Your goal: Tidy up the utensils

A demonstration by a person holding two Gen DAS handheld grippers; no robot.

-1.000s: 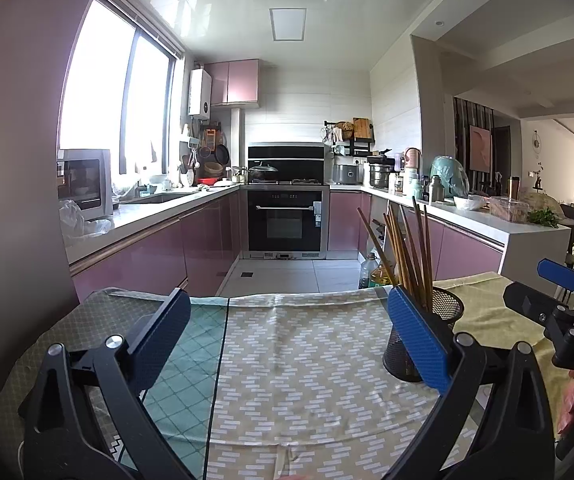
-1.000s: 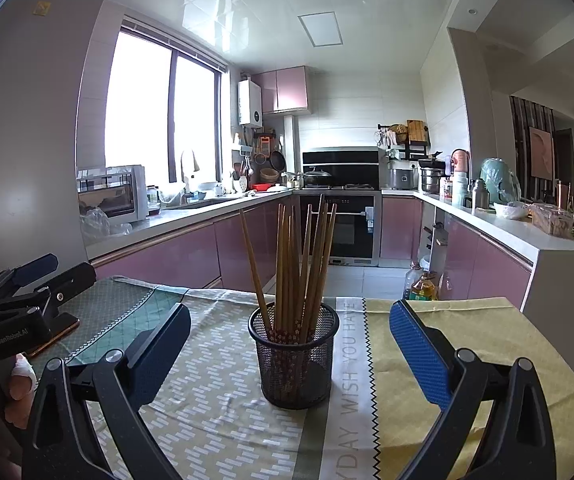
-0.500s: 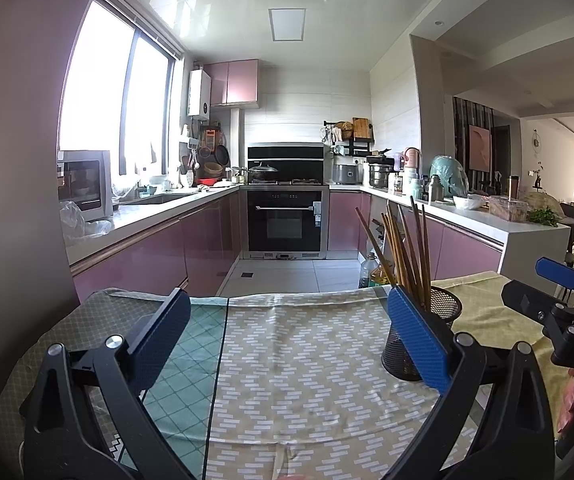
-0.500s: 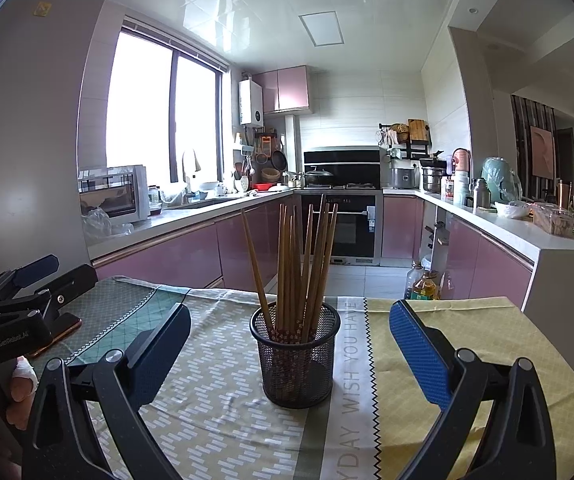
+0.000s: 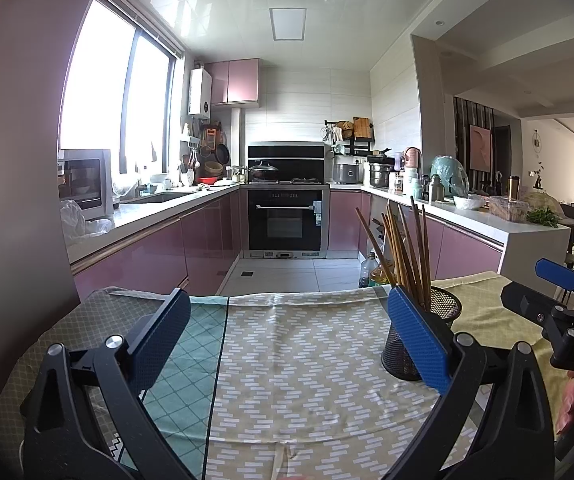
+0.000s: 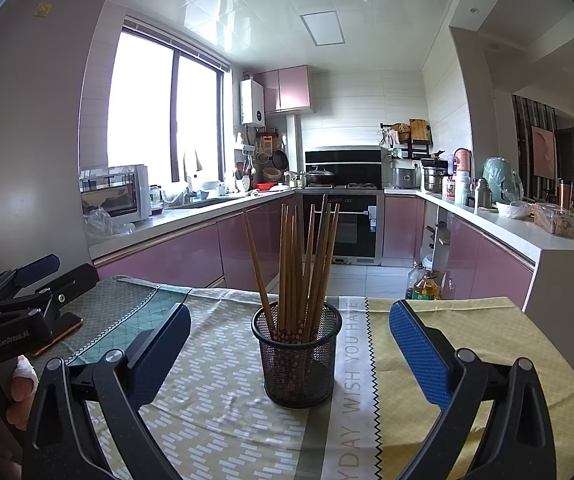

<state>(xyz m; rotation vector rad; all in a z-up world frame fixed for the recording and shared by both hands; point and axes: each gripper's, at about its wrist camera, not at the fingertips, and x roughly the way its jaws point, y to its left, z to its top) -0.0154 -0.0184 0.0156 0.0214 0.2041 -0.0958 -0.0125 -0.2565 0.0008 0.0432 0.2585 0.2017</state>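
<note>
A black mesh holder (image 6: 297, 356) stands upright on the table and holds several brown wooden chopsticks (image 6: 299, 268). My right gripper (image 6: 289, 346) is open and empty, its blue pads on either side of the holder and nearer the camera. In the left wrist view the holder (image 5: 427, 336) sits at the right, partly behind the right blue pad. My left gripper (image 5: 287, 334) is open and empty over the patterned cloth. The right gripper also shows in the left wrist view (image 5: 559, 292), and the left gripper in the right wrist view (image 6: 27, 280).
The table wears a patchwork cloth (image 6: 215, 396) in green, beige and yellow. A phone-like object (image 6: 57, 336) lies on it under the left gripper. Behind the table's far edge are the kitchen floor, pink cabinets (image 5: 147, 252) and a white counter (image 6: 559, 248) at the right.
Almost nothing: both views have shifted very slightly, and the holder sits a touch lower and further left in the left wrist view. Both grippers stay open.
</note>
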